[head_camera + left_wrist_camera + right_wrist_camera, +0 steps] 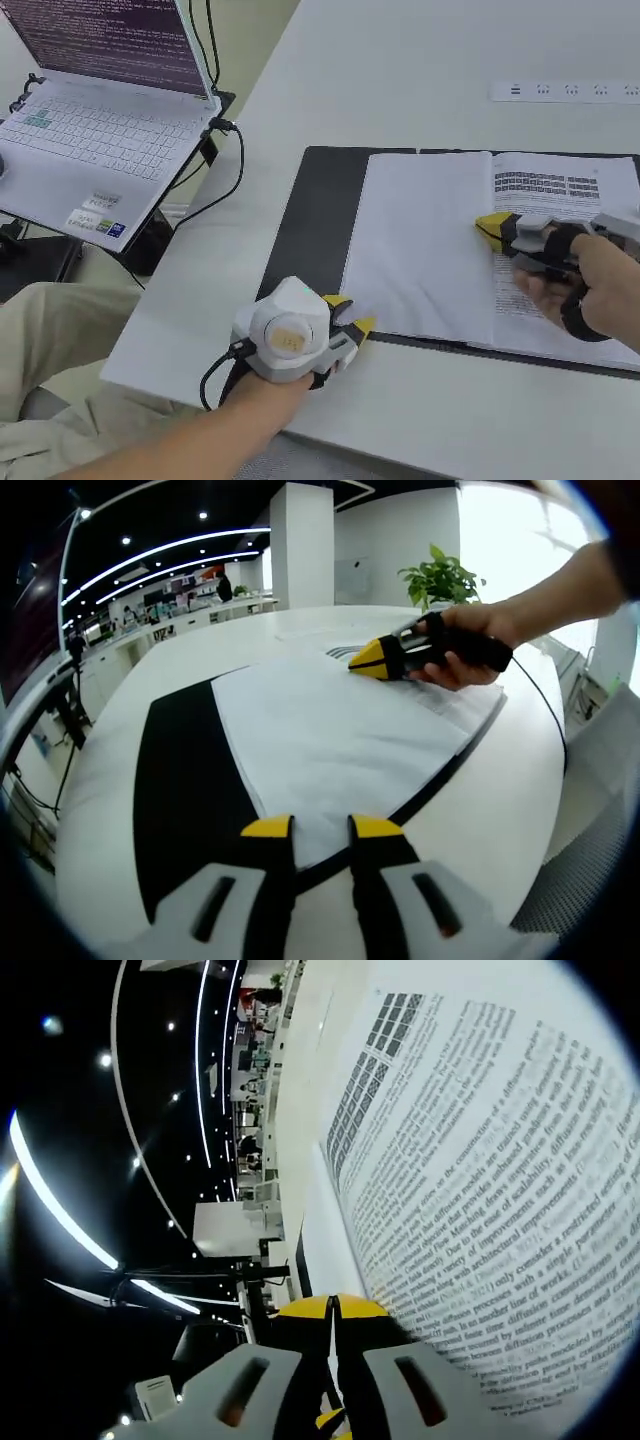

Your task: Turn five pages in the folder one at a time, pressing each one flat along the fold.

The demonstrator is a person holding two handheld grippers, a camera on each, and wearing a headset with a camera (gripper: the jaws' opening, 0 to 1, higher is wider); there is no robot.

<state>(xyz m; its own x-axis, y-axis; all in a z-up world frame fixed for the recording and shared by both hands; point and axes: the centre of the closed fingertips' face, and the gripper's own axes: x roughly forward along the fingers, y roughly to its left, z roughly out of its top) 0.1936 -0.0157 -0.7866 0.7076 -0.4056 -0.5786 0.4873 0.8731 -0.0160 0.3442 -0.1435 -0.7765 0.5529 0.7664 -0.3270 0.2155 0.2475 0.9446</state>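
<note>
A black folder (310,220) lies open on the white table, with a blank white page (420,240) on its left side and a printed page (560,190) on its right. My right gripper (490,228) is shut, its yellow tips pressed down on the paper at the fold; the printed page (480,1180) runs close beside its closed tips (333,1305). My left gripper (350,322) rests by the blank page's near left corner. Its jaws stand a little apart (320,828), with the page's near edge (320,730) showing in the gap and nothing gripped. The right gripper (365,660) is seen across the page.
An open laptop (90,110) sits on a stand to the far left, with cables (235,160) hanging beside the table edge. A white power strip (565,91) lies at the back right. The table's near edge runs just below my left gripper.
</note>
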